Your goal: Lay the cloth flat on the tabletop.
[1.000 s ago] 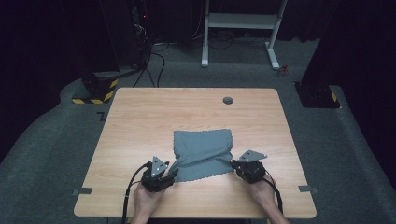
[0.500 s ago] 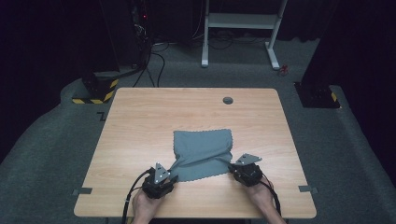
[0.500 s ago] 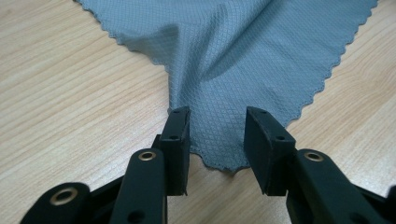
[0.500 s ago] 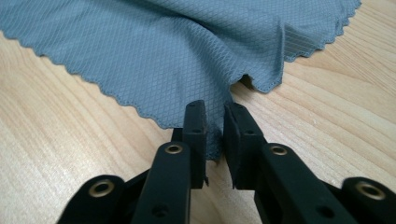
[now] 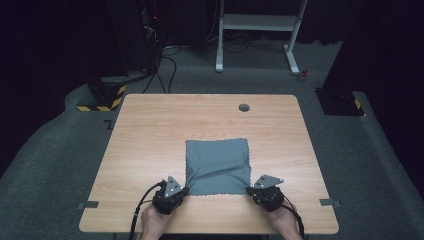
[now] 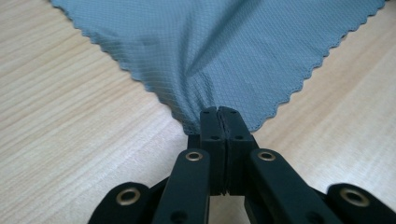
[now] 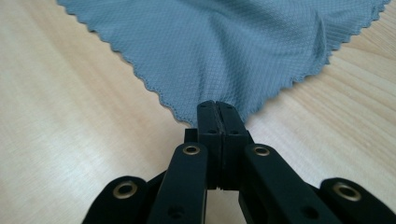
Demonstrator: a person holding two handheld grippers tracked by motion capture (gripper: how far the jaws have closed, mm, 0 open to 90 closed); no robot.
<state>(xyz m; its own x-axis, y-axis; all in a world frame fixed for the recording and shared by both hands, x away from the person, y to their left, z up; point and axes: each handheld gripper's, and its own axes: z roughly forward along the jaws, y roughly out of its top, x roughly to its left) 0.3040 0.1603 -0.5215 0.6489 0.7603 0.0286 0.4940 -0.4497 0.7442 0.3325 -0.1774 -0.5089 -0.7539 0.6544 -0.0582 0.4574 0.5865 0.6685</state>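
Two grippers, each clamped on a near corner of one grey cloth (image 5: 218, 166). Left gripper (image 5: 184, 190) sits near the table's (image 5: 150, 125) front edge, left of middle, person's left hand (image 5: 154, 222) behind it. Its jaws have just been closing and now pinch the cloth's near-left corner; left gripper view shows the cloth (image 6: 219, 51) puckered into the tips of the left gripper (image 6: 219, 112), creases fanning away. Cloth lies flat in the front half of the table, about mid-width, scalloped hem visible. Right gripper (image 5: 250, 189) near the front edge, right of middle, right hand (image 5: 284, 222) behind. Its jaws have just been closing too, pressed together on the near-right corner; right gripper view shows the cloth (image 7: 210, 46) running into the right gripper (image 7: 215, 105). Small dark hole (image 5: 244, 107) near the back edge.
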